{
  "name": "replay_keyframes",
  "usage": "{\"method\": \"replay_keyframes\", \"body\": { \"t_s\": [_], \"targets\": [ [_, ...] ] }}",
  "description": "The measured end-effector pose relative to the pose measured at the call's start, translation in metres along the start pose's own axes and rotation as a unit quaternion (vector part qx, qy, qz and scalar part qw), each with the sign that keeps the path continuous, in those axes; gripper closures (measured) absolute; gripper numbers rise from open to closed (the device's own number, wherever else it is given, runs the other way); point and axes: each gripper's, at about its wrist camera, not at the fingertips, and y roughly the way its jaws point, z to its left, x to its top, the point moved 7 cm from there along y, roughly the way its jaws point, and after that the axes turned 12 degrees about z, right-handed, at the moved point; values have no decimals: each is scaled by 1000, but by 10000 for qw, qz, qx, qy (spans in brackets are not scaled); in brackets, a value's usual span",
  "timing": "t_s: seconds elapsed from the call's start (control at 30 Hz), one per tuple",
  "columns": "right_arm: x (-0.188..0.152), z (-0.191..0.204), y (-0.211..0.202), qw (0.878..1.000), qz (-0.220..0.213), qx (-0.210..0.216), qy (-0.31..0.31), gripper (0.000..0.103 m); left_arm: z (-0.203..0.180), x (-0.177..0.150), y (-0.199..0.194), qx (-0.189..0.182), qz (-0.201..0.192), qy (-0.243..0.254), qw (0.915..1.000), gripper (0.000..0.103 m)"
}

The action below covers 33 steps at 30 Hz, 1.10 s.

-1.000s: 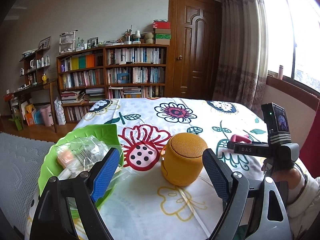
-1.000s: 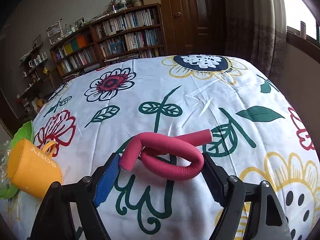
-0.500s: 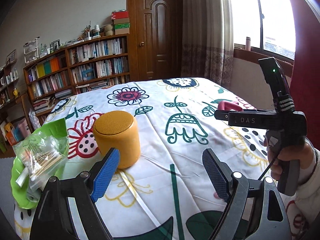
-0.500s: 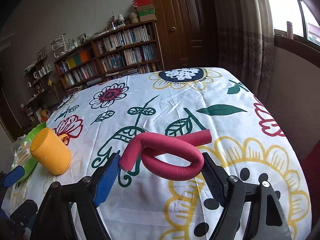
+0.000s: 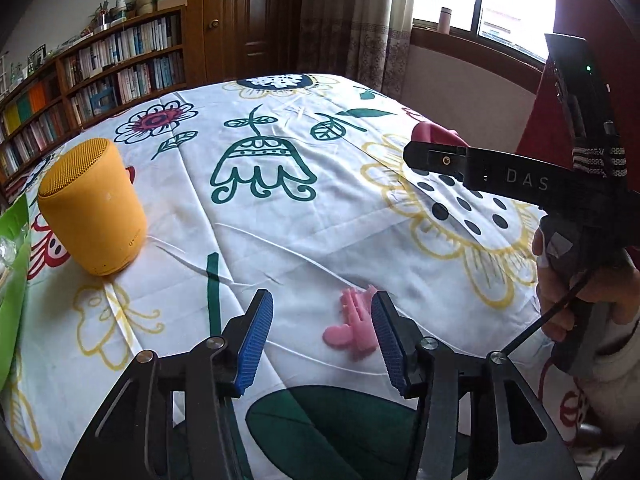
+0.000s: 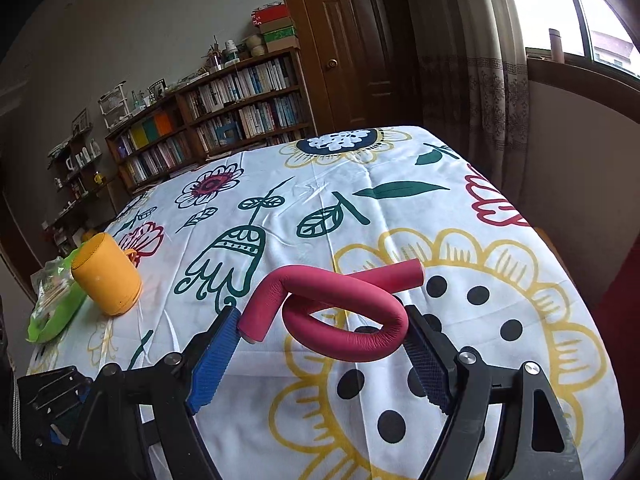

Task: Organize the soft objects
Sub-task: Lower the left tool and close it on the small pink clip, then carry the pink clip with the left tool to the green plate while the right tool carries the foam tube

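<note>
Bookshelves [image 6: 224,116], a dark wooden door [image 6: 360,40] and a curtained window close off the room behind a desk draped in a white cloth printed with big flowers and leaves [image 6: 360,208]. At its left edge lies a green leaf-shaped plate [image 6: 56,320] carrying a clear plastic packet, with a squat yellow fabric-covered cylindrical speaker [image 5: 94,206] standing upright just beside it. The right hand-held gripper [image 6: 320,332] is clamped on a looped dark-pink foam tube [image 6: 344,304], one blue pad at the tube's open end, the other against the bend of the loop; whether the tube is raised off the cloth I cannot tell. A hand [image 5: 580,292] grips its handle. The left hand-held gripper [image 5: 320,336] hangs with jaws spread and empty, a small flat pale-pink soft toy [image 5: 352,328] lying on the cloth by its right finger.
</note>
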Motion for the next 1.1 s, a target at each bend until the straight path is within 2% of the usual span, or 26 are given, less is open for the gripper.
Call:
{"method": "replay_keyframes", "body": {
  "t_s": [0.1, 0.3, 0.43, 0.57, 0.67, 1.1],
  "targets": [
    [-4, -4, 0, 10000, -8, 33, 55, 20, -7, -3, 8, -84, 161, 45, 9998, 56],
    [-6, -7, 0, 9999, -58, 81, 114, 20, -17, -5, 12, -75, 219, 182, 9996, 57],
    [-9, -6, 2, 9999, -30, 105, 101, 20, -20, -5, 11, -7, 213, 284, 9994, 67],
    [-11, -5, 4, 9998, -10, 130, 131, 20, -24, -7, 10, -143, 211, 325, 9991, 81],
    [-11, -7, 5, 9998, -8, 137, 176, 20, -28, -8, 9, -227, 174, 332, 9990, 85],
    [-12, -3, 2, 9996, -55, 183, 193, 20, -10, 12, -17, -100, -351, 1, 9993, 87]
  ]
}}
